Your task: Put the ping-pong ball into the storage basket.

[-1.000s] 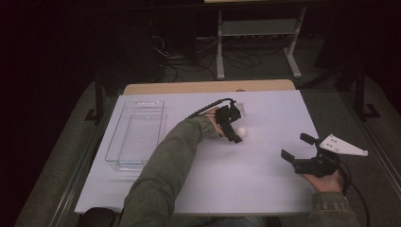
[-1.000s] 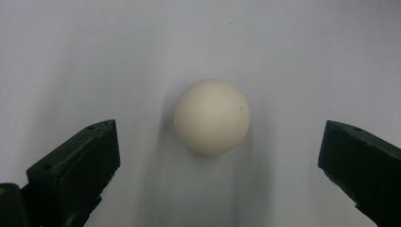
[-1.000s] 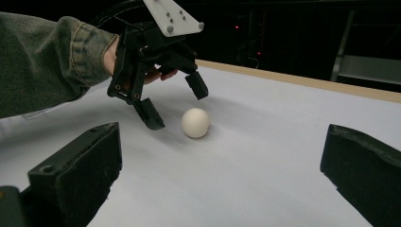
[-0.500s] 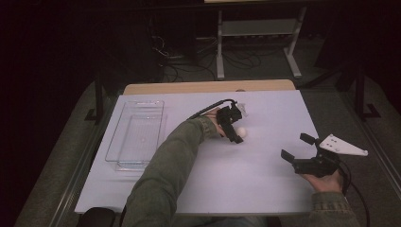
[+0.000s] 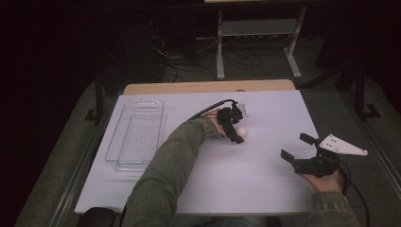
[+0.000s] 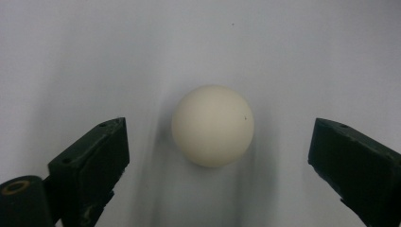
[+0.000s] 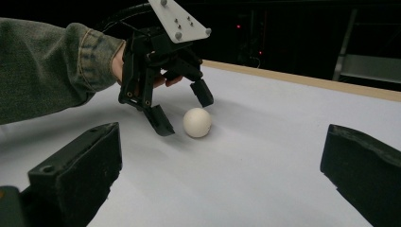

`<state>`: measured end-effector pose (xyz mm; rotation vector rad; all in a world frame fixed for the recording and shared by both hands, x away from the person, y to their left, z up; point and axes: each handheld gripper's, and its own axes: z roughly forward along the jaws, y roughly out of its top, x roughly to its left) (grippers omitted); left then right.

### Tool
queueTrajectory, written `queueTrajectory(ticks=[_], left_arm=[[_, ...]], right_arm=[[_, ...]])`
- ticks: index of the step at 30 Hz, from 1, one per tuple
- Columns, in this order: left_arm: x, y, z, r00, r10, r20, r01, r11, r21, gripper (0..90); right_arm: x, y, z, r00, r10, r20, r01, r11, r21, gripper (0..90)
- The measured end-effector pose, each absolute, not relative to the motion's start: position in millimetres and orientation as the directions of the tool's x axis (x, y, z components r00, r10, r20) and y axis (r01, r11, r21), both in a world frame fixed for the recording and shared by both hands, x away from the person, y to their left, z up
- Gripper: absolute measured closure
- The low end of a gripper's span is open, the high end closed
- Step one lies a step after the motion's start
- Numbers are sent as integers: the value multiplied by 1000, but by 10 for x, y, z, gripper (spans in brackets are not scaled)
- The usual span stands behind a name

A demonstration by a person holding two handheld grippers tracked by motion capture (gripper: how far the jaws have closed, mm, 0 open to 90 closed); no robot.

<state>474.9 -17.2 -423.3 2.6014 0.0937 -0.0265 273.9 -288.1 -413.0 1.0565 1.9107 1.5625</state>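
A small white ball (image 5: 241, 131) (image 6: 213, 126) (image 7: 197, 122) rests on the white table top (image 5: 265, 175), a little past the middle. My left gripper (image 5: 238, 127) (image 6: 217, 156) (image 7: 184, 113) hovers over it, open, one jaw on each side of the ball and neither touching it. My right gripper (image 5: 295, 147) (image 7: 213, 189) is held low near the right front of the table, open, nothing between its jaws, pointing toward the ball and the left gripper.
A clear plastic tray (image 5: 137, 135) lies on the left part of the table, nothing visible in it. A wooden strip (image 5: 208, 87) runs along the far edge. Beyond it are a metal stand (image 5: 257, 33) and cables on the dark floor.
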Motion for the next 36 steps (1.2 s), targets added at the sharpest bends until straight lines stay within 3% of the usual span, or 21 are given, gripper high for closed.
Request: queueTrajectory(ticks=[1,12,25,36], left_arm=[[4740,-179,-4237,998,61,-28,67,-859,507,120],[4711,-205,-4256,998,54,7,44,-867,496,152],[4679,-243,-4239,998,54,22,36,-864,502,257],[4671,-242,-4232,998,43,38,18,-865,502,392]], right_arm=[[2738,-2882,-4130,-603,788,121,275,62,960,0],[2738,-2886,-4131,-602,789,122,275,62,959,0],[2740,-2887,-4133,-602,789,121,276,63,959,0],[2736,-2891,-4135,-602,789,123,277,63,959,0]])
